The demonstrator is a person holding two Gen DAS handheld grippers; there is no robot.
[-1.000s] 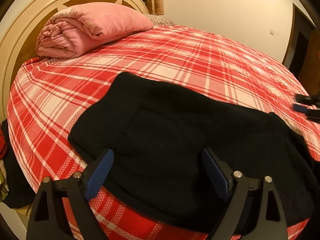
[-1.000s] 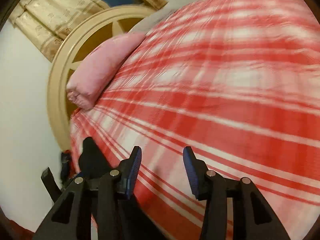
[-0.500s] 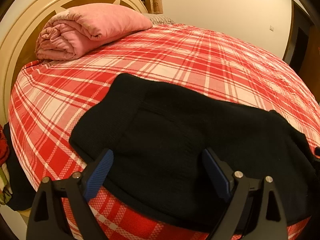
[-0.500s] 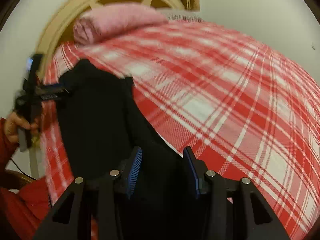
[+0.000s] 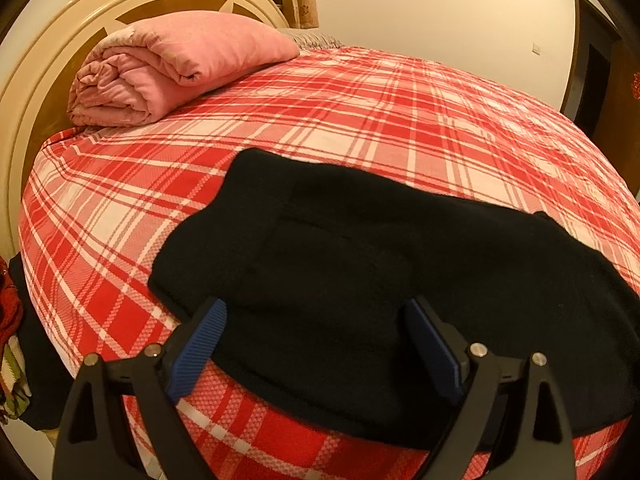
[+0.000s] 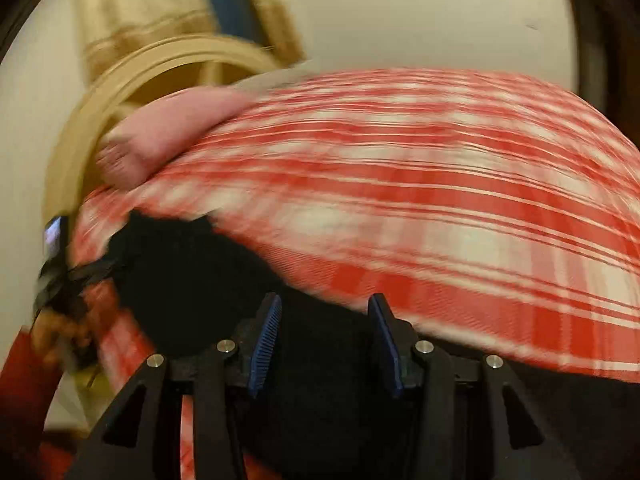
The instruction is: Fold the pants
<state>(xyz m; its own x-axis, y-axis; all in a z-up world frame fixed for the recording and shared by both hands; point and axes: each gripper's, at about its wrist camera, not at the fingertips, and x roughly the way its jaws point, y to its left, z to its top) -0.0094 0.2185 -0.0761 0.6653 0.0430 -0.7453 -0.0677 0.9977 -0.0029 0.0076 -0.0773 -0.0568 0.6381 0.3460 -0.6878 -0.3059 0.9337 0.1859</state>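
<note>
Black pants (image 5: 360, 264) lie flat on the red plaid bed, near its front edge, waist end toward the left. My left gripper (image 5: 316, 344) is open and empty, its blue fingertips (image 5: 200, 340) hovering over the near edge of the pants. In the blurred right wrist view the pants (image 6: 200, 280) run from lower middle to the left. My right gripper (image 6: 324, 332) is open and empty above the black cloth. The left gripper (image 6: 60, 276), held by a hand, shows at the far left of that view.
A rolled pink quilt (image 5: 168, 68) lies at the head of the bed against the cream headboard (image 5: 36, 64). The plaid bedspread (image 5: 400, 120) stretches far beyond the pants. Clothes (image 5: 12, 320) hang off the bed's left side. A dark doorway (image 5: 596, 80) is at right.
The right gripper has swung quickly from over the bare bedspread to above the pants; its view is blurred. The left gripper has stayed almost still over the pants' near edge.
</note>
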